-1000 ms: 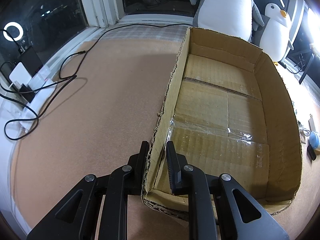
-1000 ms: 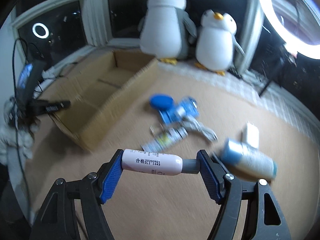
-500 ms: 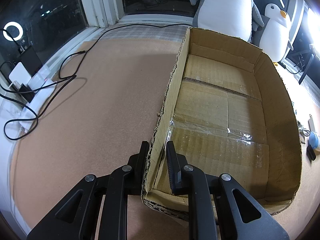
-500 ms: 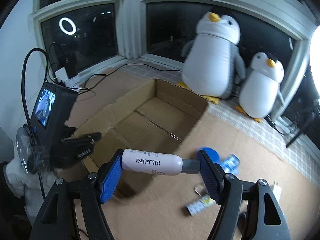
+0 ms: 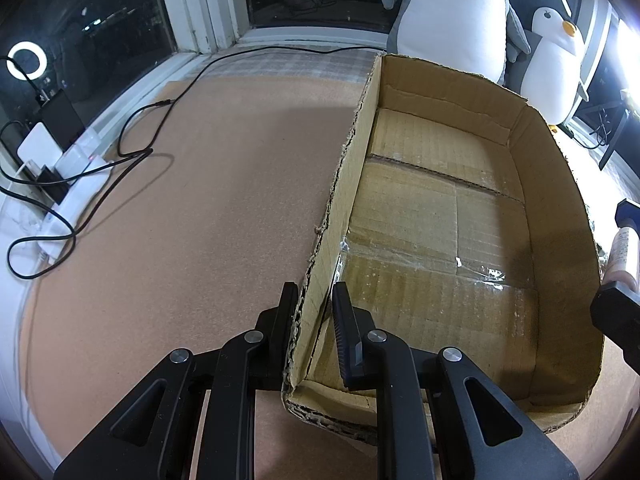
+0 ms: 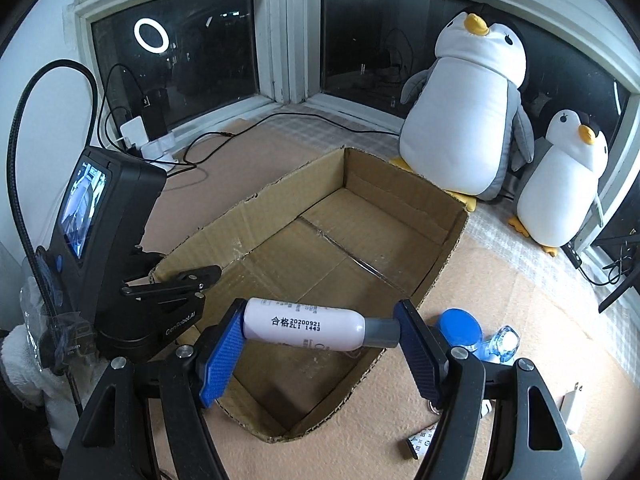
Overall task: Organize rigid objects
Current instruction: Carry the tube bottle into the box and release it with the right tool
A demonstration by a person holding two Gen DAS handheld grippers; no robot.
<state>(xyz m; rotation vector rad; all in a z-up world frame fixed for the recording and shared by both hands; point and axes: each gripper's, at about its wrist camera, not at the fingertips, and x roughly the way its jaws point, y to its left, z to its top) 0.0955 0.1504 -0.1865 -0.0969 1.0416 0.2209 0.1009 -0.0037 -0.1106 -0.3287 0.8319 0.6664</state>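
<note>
An open, empty cardboard box (image 5: 552, 216) (image 6: 448, 248) lies on the brown mat. My left gripper (image 5: 314, 304) is shut on the box's left wall near the front corner, one finger outside, one inside. My right gripper (image 6: 320, 330) is shut on a white tube with a grey cap (image 6: 304, 328), held crosswise between its blue pads over the box's near end. In the left wrist view that tube (image 5: 622, 256) and the right gripper's fingers (image 5: 616, 312) show at the right edge, beyond the box's right wall.
Two plush penguins (image 6: 464, 120) (image 6: 564, 176) stand behind the box by the window. A blue lid (image 6: 458, 326), a clear blue item (image 6: 502, 344), a white plug (image 6: 574, 404) and a small labelled tube (image 6: 418, 438) lie right of the box. Black cables (image 5: 132, 152) and a power strip (image 5: 76, 176) sit left.
My right gripper carried the tube leftward from above the loose items to over the box's near end, entering the left wrist view's right edge. The left gripper stayed clamped on the box wall.
</note>
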